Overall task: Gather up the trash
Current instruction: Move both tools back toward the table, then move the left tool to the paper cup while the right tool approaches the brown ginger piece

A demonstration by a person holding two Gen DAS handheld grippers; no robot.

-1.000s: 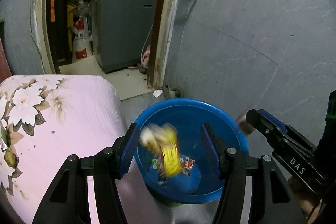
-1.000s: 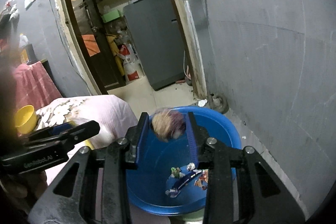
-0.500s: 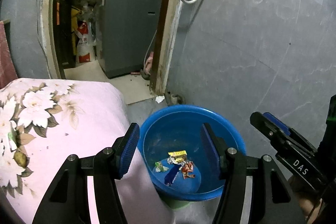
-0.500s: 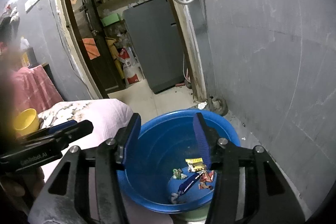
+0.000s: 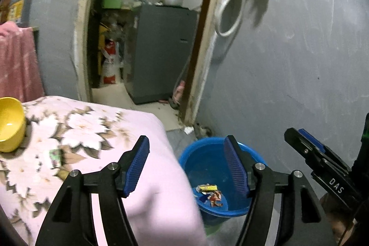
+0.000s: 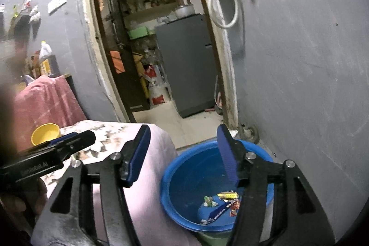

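Both tongs gaped, holding nothing.
The left gripper and "DAS"-marked right gripper hung above the blue basin's rim, beside the pink bed's edge.

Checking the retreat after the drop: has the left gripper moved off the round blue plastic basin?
Yes. The left gripper has drawn back and leftward: the blue basin now sits lower right, off-centre.

A second earlier the left gripper and right gripper each held a blurred wrapper over the blue basin. Both let go, their jaws spread wide and empty, and the wrappers landed on the basin's bottom. Both grippers then rose, swinging left toward the flowered cover's edge.
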